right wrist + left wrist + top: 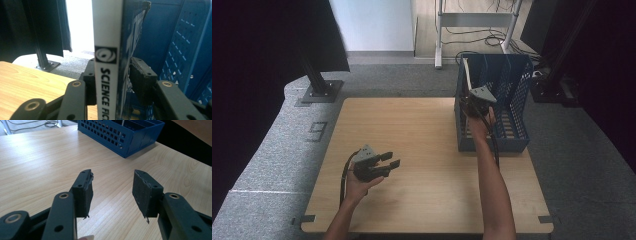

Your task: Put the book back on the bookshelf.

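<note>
The right hand-held gripper holds a thin book with a white spine, one jaw on each side. It holds the book standing up at the near left end of the blue plastic rack with holes in its walls, which stands on the pale wooden worktop. The book looks part way into the rack, so letting go is probably what is left. The spine reads "SCIENCE FIC", then is cut off, below a small swirl logo. The left hand-held gripper waits over the worktop, jaws wide apart and holding nothing.
</note>
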The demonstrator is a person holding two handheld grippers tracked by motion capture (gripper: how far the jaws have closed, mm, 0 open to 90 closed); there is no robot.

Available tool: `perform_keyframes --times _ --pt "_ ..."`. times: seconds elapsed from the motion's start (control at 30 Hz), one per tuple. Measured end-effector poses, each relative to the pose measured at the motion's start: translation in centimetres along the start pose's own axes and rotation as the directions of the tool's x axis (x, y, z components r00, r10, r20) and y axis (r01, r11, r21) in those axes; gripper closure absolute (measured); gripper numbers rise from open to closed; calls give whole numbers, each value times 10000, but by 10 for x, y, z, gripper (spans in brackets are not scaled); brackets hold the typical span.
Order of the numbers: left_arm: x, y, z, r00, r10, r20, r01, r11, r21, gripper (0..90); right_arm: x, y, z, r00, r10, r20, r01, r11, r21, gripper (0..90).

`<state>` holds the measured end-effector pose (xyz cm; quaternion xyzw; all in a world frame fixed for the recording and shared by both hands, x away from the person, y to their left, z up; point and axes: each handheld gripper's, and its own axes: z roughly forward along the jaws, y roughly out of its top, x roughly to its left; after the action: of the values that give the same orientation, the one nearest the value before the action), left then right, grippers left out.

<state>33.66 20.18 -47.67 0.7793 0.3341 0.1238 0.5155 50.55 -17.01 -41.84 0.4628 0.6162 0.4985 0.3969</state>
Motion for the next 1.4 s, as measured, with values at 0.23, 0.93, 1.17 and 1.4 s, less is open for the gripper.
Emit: perform_keyframes --times 0.23,0.93,1.17,1.4 --pt "0 -1 2 10000 -11 12 11 10000 72 501 1 0 -1 9994 239 -264 -238 9997 35 554" --pt "-5 -2 7 9999 109 62 -111 9997 221 501 -2 -2 -17 9984 397 -394 -402 9991 -108 504" --pt "-5 -2 8 9999 126 83 -128 9996 245 501 -3 -5 -20 9986 397 -360 -399 9992 -45 497" --pt "-5 -2 9 9998 154 108 -158 9994 292 501 -6 -10 -22 9985 460 -304 -458 9989 44 490"
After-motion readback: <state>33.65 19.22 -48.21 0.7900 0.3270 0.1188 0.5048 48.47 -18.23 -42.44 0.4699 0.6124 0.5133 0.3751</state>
